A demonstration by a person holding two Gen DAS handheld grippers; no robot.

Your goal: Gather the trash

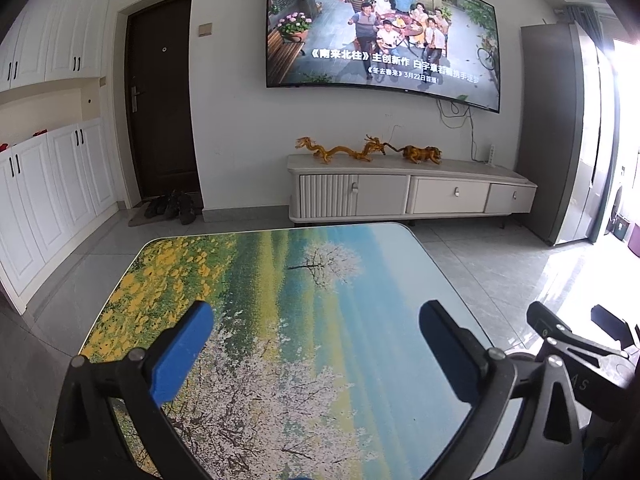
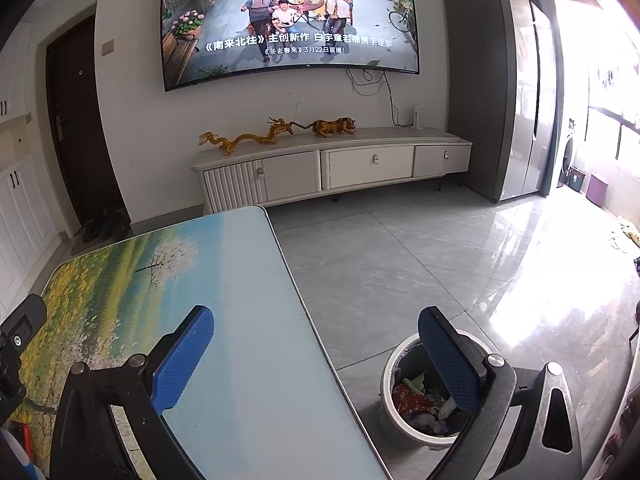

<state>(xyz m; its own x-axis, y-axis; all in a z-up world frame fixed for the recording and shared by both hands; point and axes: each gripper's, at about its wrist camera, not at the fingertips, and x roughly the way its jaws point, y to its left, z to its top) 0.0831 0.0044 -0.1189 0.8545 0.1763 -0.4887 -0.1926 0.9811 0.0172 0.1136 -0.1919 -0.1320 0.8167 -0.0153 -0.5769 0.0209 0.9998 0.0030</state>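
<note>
My left gripper (image 1: 316, 344) hangs open over the table (image 1: 280, 280), whose top shows a printed landscape with yellow flowers and white blossom trees; nothing sits between its blue pads. My right gripper (image 2: 316, 352) is open too, held above the table's right edge (image 2: 304, 312). Its right finger (image 2: 448, 364) partly covers a white round trash bin (image 2: 390, 364) on the floor beside the table. The bin holds several crumpled wrappers and scraps of paper (image 2: 416, 400). No loose trash shows on the tabletop. Part of the right gripper's black frame (image 1: 576, 340) appears at the right of the left wrist view.
A white TV cabinet (image 2: 328, 168) with dragon and tiger figurines stands against the far wall under a large screen (image 2: 288, 16). A grey fridge (image 2: 500, 88) stands to the right. Grey tile floor (image 2: 400, 256) lies between table and cabinet. Dark door (image 1: 160, 96) and shoes (image 1: 172, 206) at left.
</note>
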